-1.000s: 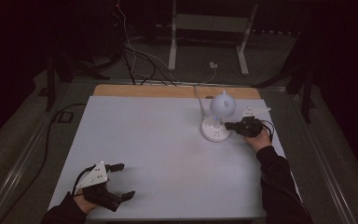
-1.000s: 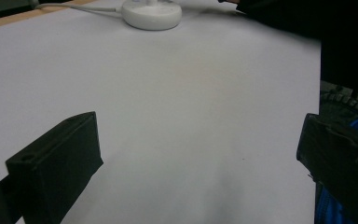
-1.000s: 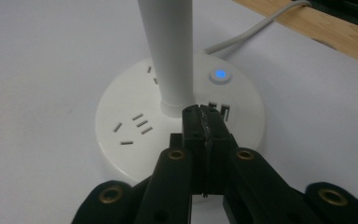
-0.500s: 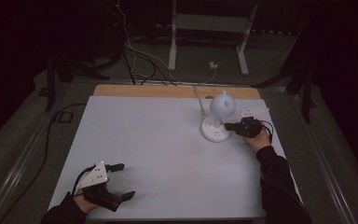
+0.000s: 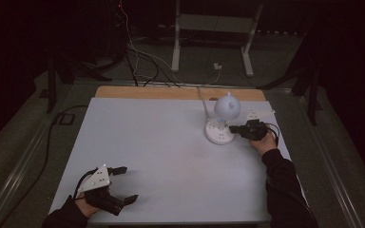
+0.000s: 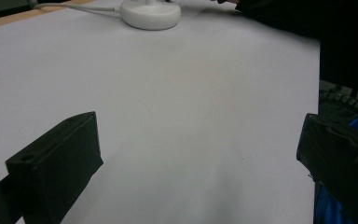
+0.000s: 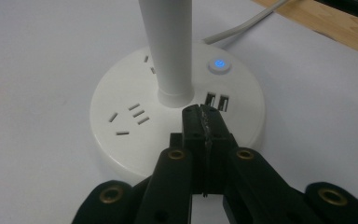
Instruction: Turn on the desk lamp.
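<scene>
Right gripper [image 7: 204, 116], closed, hovers over the lamp base [image 7: 121, 140] beside its stem [image 7: 168, 46].

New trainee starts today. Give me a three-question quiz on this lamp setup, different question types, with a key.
1. True or false: the right gripper has its jaws wide open above the lamp base.
2. Which lies nearest the right gripper's tips? A) the lit blue button B) the two USB ports C) the white cord
3. Fill in: the left gripper rests at the near-left corner of the white table, its jaws ____ with nothing between them.

Key: 1 false, the jaws are closed together; 2 B; 3 open.
</scene>
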Available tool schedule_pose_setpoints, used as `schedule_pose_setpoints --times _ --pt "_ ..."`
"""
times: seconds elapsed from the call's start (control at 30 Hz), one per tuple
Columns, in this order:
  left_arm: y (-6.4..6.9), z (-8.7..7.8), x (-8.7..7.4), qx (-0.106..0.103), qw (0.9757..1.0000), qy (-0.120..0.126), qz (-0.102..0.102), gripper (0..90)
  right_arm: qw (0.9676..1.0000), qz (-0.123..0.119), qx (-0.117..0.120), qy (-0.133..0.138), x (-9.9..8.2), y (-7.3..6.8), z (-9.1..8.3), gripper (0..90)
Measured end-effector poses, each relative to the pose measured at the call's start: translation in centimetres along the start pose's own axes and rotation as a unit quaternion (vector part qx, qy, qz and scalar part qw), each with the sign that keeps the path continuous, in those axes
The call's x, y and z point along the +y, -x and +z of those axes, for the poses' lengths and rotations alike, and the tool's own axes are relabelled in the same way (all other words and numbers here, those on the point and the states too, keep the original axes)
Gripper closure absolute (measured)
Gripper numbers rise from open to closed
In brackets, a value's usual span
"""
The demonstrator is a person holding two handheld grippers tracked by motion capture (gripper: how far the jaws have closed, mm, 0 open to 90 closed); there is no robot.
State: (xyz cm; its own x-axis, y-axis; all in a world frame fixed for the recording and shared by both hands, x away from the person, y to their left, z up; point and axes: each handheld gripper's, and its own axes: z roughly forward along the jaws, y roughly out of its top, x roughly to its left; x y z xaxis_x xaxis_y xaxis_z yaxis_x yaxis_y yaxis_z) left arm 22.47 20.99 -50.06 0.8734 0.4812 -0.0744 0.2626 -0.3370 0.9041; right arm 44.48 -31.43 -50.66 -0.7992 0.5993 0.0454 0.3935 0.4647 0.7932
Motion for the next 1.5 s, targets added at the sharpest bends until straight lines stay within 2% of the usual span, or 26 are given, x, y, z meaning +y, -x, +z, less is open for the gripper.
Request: schedule_pose_setpoints --times 0.33,0.4,0.5,0.67,0.93,1.2,1.5 --pt "0.0 0.0 0.0 0.0 1.0 0.001 -0.001 0.3 0.9999 0.014 0.006 0.005 -0.1 0.2 0.0 90.0" --pt "0.0 0.0 0.0 0.001 1.0 0.001 0.0 0.3 0.9995 0.019 0.006 0.023 0.1 0.1 -0.2 90.0" --pt "0.0 0.0 0.0 0.001 1.0 0.001 -0.001 0.3 0.9993 0.016 0.005 0.034 0.6 0.0 -0.5 90.0" --pt "0.0 0.0 0.0 0.0 1.0 0.002 -0.001 0.3 0.9993 0.005 -0.003 0.036 1.1 -0.3 -1.0 89.5" --pt "-0.1 0.0 0.0 0.001 1.0 0.002 -0.001 0.3 0.9996 0.016 -0.004 0.023 0.1 0.0 -0.1 90.0" --pt "-0.1 0.0 0.0 0.001 1.0 0.002 -0.001 0.3 0.9997 0.016 -0.005 0.016 -0.1 0.1 0.2 90.0" --pt "0.0 0.0 0.0 0.001 1.0 0.001 0.0 0.3 0.9996 0.018 -0.006 0.02 -0.3 0.2 0.3 90.0"
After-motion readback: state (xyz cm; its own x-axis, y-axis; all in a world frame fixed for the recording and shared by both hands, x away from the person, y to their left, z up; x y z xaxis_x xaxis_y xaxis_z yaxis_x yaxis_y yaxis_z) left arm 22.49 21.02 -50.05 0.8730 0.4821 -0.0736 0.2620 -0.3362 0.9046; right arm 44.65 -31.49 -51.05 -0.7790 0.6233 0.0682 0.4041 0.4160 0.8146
